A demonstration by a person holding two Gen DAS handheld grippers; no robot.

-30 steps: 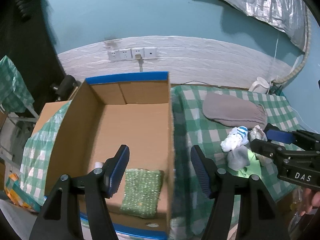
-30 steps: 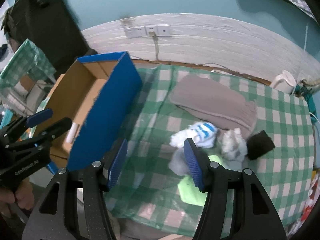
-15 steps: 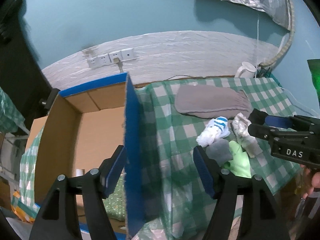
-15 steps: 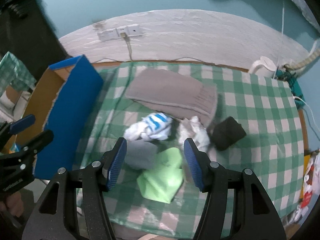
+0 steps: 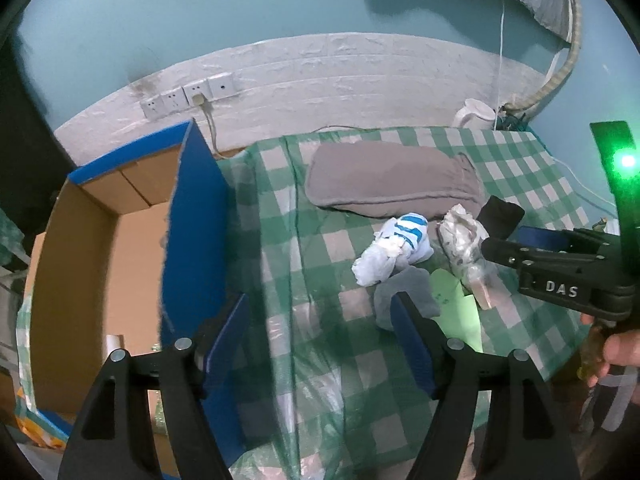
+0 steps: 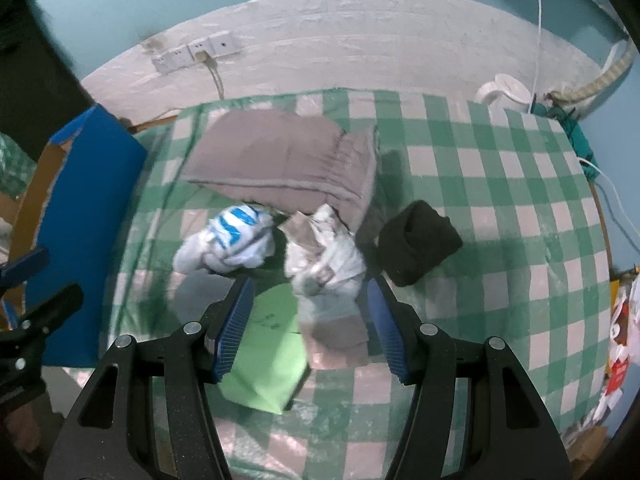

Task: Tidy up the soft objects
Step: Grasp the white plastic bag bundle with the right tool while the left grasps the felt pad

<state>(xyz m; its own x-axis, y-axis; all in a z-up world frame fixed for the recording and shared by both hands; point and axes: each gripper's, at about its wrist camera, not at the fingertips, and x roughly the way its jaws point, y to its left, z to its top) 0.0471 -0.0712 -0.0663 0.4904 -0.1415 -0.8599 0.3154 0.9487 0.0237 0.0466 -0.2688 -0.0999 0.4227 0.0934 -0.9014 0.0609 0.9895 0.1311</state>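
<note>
A pile of soft items lies on the green checked tablecloth: a white and blue sock bundle, a white and grey patterned bundle, a grey sock, a light green cloth, a black rolled sock and a folded grey garment. My right gripper is open and empty, hovering above the green cloth and patterned bundle. My left gripper is open and empty, between the cardboard box and the pile.
The blue-sided box stands left of the table, its wall close to my left fingers. A white kettle stands at the table's far right corner. Wall sockets with a cable are behind. Cables hang at the right edge.
My left gripper has swung right, from over the box interior to the table beside the pile. My right gripper has moved right and closer, now over the green cloth and patterned bundle.
</note>
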